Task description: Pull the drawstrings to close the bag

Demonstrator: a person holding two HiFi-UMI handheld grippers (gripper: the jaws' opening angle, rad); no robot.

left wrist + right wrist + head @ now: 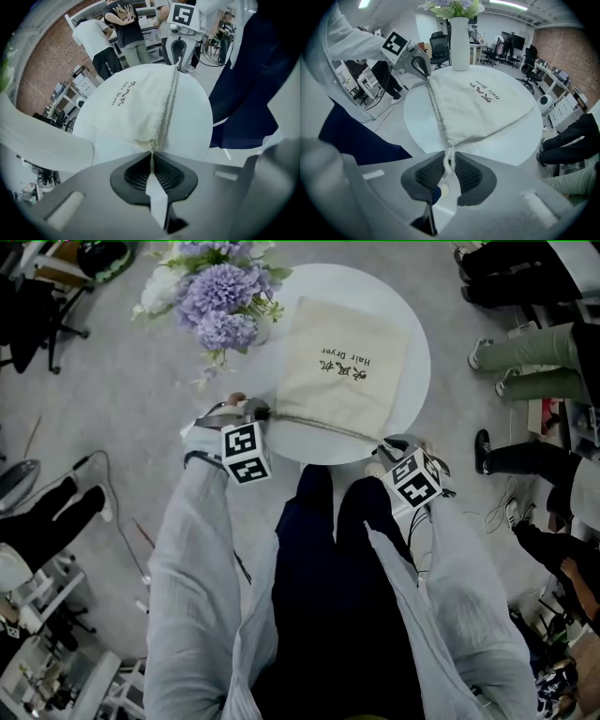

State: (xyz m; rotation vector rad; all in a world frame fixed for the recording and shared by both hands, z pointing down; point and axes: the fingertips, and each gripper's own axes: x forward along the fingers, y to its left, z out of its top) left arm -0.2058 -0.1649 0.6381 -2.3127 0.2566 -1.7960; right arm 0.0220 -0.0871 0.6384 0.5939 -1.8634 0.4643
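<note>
Flat, cool indoor light falls evenly from overhead. Ceiling lights (506, 3) flare white along the top of the right gripper view. The round white bench (412, 352) is bright, close to washed out, with only a faint soft shadow at the edge of the bag (342, 362). Both gripper views bow strongly, bending walls and darkening at the corners. The left claw (152, 158) and right claw (449, 165) loom soft and out of focus in the foreground. The head view stays fairly sharp.

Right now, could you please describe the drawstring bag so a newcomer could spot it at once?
On the round white table, beside the purple flowers, lies a flat cream cloth bag. It alone bears dark print and a drawstring along its hem.
</note>
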